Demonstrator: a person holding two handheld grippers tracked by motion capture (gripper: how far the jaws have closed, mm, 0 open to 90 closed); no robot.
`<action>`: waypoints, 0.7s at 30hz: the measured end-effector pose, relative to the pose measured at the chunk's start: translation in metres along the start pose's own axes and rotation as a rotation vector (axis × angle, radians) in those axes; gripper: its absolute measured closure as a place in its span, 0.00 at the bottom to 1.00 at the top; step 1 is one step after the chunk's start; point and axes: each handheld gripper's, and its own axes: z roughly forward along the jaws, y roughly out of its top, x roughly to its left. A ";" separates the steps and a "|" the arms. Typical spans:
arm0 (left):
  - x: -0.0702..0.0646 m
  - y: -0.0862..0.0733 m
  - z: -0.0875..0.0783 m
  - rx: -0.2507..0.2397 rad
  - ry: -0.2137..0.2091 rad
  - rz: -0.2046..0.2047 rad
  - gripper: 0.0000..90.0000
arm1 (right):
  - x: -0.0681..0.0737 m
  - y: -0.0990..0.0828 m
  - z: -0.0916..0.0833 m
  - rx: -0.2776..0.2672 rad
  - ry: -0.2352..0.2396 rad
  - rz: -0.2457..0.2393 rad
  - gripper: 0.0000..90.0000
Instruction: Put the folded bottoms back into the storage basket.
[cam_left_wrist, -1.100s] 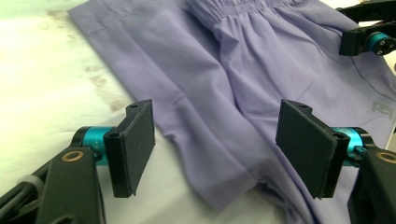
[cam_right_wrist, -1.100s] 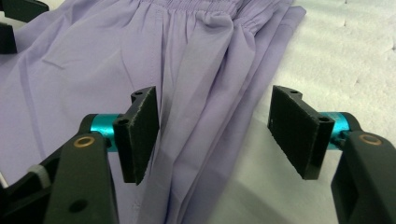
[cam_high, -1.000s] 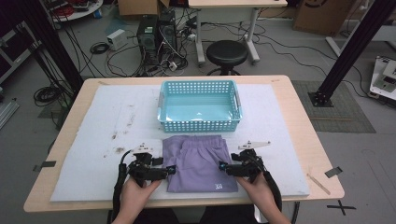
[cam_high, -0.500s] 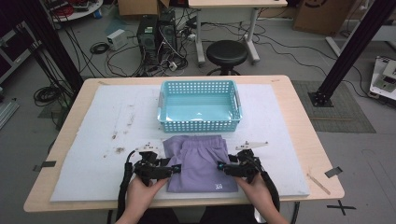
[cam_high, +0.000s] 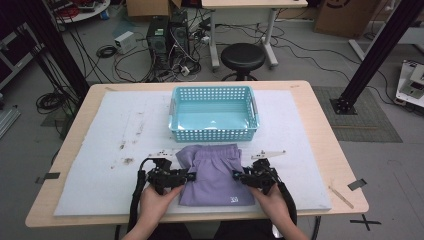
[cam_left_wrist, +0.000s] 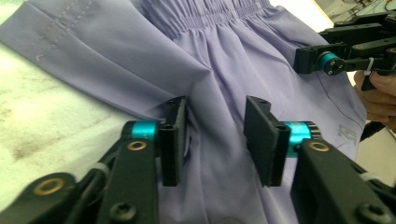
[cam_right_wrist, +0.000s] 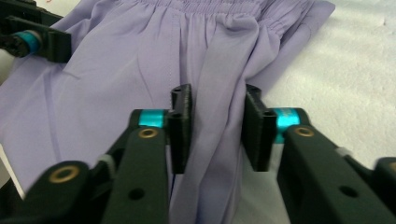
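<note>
Purple shorts (cam_high: 212, 172) lie flat on the white mat (cam_high: 100, 150), waistband toward the teal basket (cam_high: 214, 134). My left gripper (cam_high: 192, 176) sits at the shorts' left edge and my right gripper (cam_high: 235, 175) at their right edge, both low on the mat. In the left gripper view, the left gripper (cam_left_wrist: 215, 135) straddles a raised fold of the shorts (cam_left_wrist: 224, 60); its jaws have just been closing, with a gap left. In the right gripper view, the right gripper (cam_right_wrist: 217, 126) straddles a ridge of the shorts (cam_right_wrist: 116, 60); its jaws have also just been closing, pads still apart.
The teal basket stands just beyond the shorts, with nothing visible inside it. The mat has dark smudges (cam_high: 125, 160) at the left. The table's front edge (cam_high: 200, 220) lies just behind both hands. A stool (cam_high: 243, 56) and cables are on the floor beyond the table.
Both pairs of jaws have narrowed around the cloth at the shorts' two sides. The left hand has edged inward toward the shorts. The shorts have bunched slightly.
</note>
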 end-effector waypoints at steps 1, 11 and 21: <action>0.000 0.000 0.000 0.007 -0.001 0.002 0.74 | 0.000 0.000 0.000 0.000 0.003 -0.004 0.82; 0.001 -0.001 -0.002 -0.008 -0.041 0.035 0.95 | 0.001 0.000 -0.002 0.000 0.016 -0.025 0.94; -0.006 0.004 -0.012 -0.081 -0.071 0.093 0.96 | 0.004 0.006 -0.015 -0.045 0.030 -0.051 0.95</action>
